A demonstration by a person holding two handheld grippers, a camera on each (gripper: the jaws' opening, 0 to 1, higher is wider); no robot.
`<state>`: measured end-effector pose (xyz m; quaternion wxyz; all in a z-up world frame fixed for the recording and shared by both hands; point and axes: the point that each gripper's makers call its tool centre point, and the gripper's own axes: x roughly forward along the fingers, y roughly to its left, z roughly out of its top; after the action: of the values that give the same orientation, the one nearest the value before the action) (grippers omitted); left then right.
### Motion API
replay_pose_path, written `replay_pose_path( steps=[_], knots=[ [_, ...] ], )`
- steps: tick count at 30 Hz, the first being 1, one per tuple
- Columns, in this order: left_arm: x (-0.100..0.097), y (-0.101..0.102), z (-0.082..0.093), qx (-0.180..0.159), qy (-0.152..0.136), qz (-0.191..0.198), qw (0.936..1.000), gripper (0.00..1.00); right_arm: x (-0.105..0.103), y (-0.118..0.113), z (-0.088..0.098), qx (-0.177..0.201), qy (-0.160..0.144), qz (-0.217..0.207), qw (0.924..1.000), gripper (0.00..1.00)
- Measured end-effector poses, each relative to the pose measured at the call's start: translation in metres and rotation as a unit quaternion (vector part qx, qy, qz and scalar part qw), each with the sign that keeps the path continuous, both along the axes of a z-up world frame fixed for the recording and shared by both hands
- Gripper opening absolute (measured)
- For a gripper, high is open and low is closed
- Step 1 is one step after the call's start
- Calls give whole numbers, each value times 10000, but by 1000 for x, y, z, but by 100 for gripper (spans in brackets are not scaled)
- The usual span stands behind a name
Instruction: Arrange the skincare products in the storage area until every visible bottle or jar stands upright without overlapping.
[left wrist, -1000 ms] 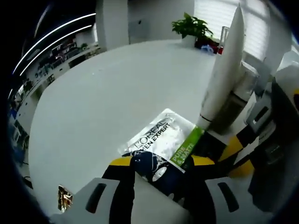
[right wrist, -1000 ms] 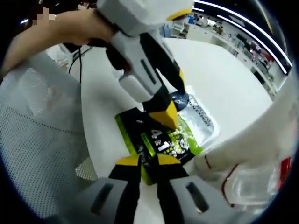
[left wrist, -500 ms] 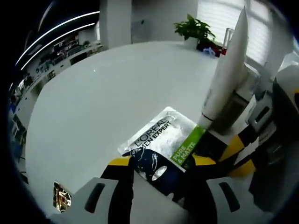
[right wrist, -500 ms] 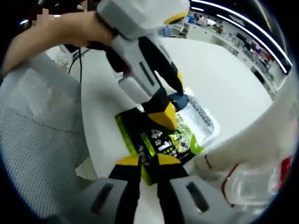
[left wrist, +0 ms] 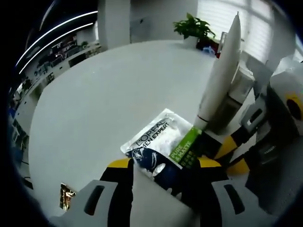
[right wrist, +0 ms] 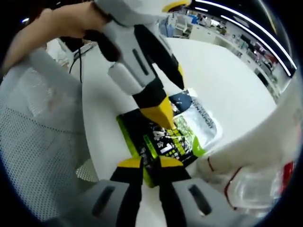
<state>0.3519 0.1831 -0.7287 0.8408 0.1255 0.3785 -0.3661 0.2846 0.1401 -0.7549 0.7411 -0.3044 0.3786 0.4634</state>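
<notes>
A flat L'Oreal Men Expert sachet (left wrist: 158,142), silver, dark blue and green, lies on the white table (left wrist: 104,90). My left gripper (left wrist: 163,165) is open, its yellow-tipped jaws standing wide on either side of the sachet's near end. In the right gripper view the left gripper (right wrist: 170,99) comes down from above onto the sachet (right wrist: 199,125). My right gripper (right wrist: 150,163) is shut on the sachet's black and green end. The right gripper (left wrist: 234,156) also shows in the left gripper view. A tall white tube (left wrist: 220,71) stands upright on its cap just behind the sachet.
A grey bottle (left wrist: 234,101) stands behind the tube, and a potted plant (left wrist: 191,26) at the table's far side. A small gold wrapper (left wrist: 66,198) lies near the left gripper. A mesh chair (right wrist: 42,142), a cable (right wrist: 78,61) and a person's hand (right wrist: 57,28) are on the left.
The left gripper has shifted a little up and to the left over the sachet. The right gripper keeps its hold on the sachet's end.
</notes>
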Motion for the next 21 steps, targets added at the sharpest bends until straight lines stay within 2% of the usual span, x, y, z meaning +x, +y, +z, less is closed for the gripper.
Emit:
replay_pose_path(
  steps=[10, 21],
  knots=[
    [-18, 2, 22, -12, -192, -54, 9998, 51, -7, 2, 4, 43, 110, 2, 9999, 11],
    [-34, 14, 40, -27, -287, -23, 9996, 53, -8, 1, 43, 601, -160, -189, 9979, 12]
  ],
)
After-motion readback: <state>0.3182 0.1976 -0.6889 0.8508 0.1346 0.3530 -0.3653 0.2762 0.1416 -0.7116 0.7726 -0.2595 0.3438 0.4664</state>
